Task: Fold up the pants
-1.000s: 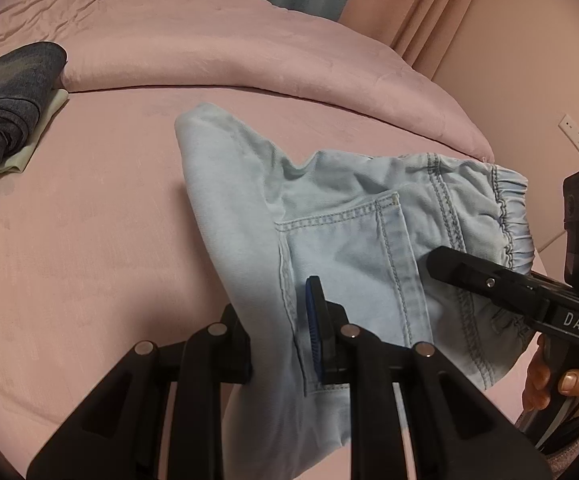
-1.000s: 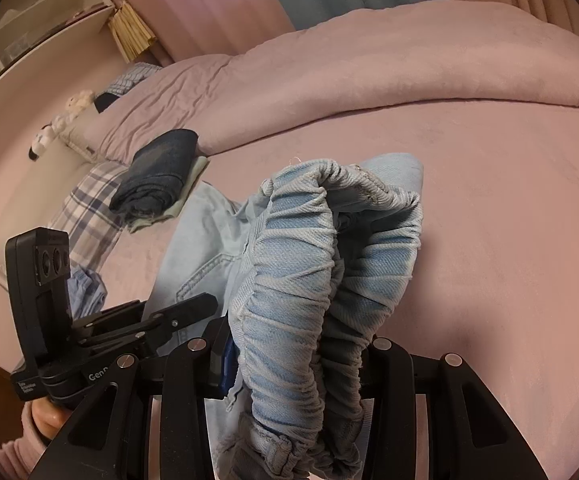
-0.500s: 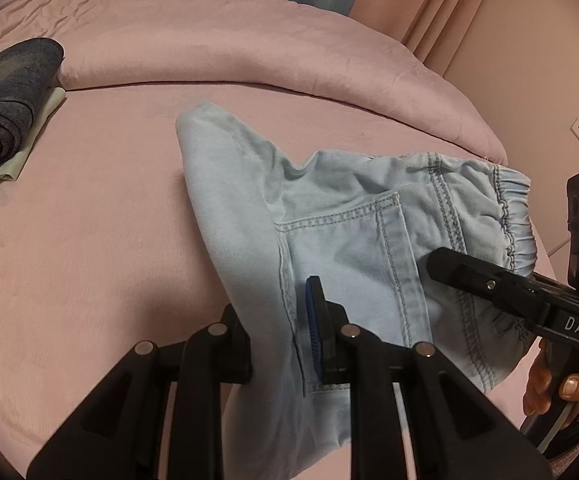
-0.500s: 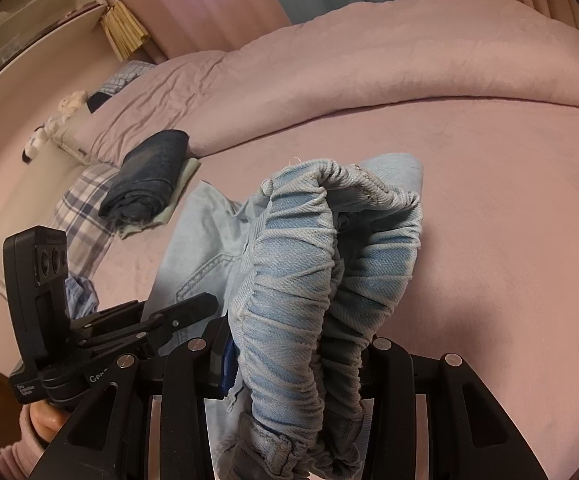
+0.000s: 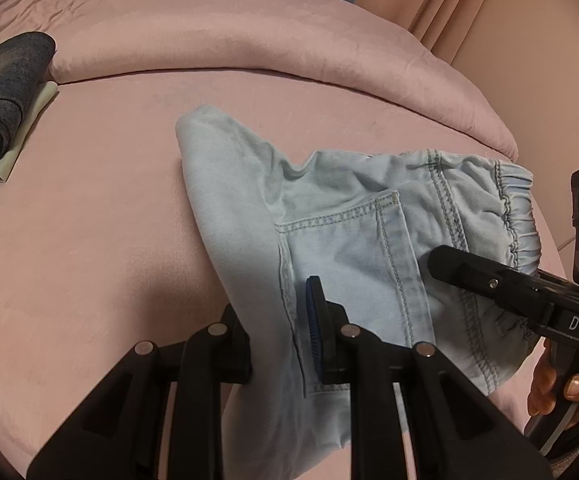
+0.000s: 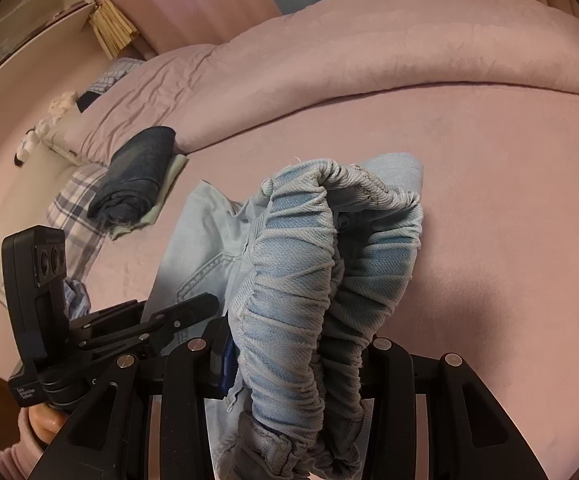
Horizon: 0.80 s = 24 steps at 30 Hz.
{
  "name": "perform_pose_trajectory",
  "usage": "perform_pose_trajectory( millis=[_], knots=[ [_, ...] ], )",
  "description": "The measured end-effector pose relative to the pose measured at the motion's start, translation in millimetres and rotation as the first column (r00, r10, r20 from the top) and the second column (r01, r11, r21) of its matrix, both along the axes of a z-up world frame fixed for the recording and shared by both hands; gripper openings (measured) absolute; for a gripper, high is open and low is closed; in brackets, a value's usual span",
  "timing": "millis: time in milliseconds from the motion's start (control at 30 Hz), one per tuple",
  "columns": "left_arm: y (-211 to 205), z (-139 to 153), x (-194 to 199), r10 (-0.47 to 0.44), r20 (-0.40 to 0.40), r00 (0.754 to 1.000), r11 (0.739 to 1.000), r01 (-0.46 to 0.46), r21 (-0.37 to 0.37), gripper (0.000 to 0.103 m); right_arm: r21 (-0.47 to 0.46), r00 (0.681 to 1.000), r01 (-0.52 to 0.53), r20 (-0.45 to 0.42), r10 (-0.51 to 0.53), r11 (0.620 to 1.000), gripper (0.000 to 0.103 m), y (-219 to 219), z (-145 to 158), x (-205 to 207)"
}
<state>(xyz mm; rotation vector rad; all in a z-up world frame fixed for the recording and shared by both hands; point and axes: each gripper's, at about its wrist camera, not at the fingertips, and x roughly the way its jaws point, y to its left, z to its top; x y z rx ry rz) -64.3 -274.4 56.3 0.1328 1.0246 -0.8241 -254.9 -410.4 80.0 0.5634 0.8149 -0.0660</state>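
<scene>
Light blue denim pants (image 5: 329, 232) lie partly folded on the pink bed, back pocket up, elastic waistband at the right. My left gripper (image 5: 281, 344) is shut on a fold of the pants near the pocket. My right gripper (image 6: 297, 364) is shut on the bunched elastic waistband (image 6: 301, 264), which fills the gap between its fingers. The right gripper also shows in the left wrist view (image 5: 501, 284) at the right of the pants. The left gripper shows in the right wrist view (image 6: 141, 324) at the lower left.
A folded dark grey garment on a pale cloth (image 5: 1, 92) lies at the far left of the bed (image 5: 89, 220). A rolled pink duvet (image 5: 249, 36) runs along the back. A plaid pillow (image 6: 77, 208) and shelves are at the left.
Both grippers keep their hold on the pants. The view has drifted slightly; the dark folded garment sits further left in the left wrist view.
</scene>
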Motion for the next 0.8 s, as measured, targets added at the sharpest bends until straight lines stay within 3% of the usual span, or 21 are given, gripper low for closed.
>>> perform_pose_trajectory(
  millis=[533,700,800],
  knots=[
    [-4,-12,10,0.012,0.026,1.0,0.997,-0.014,0.073,0.02,0.018,0.998,0.02,-0.067,-0.019,1.0,0.046,-11,-21,10],
    [1,-17,12,0.019,0.029,0.999,0.995,-0.022,0.095,0.028,0.029,0.993,0.041,-0.109,-0.037,0.999,0.047,-21,-33,11],
    [-3,-19,11,0.019,0.07,0.997,0.991,-0.028,0.133,0.046,0.024,0.991,0.043,-0.13,-0.039,0.999,0.054,-23,-40,10]
  ],
)
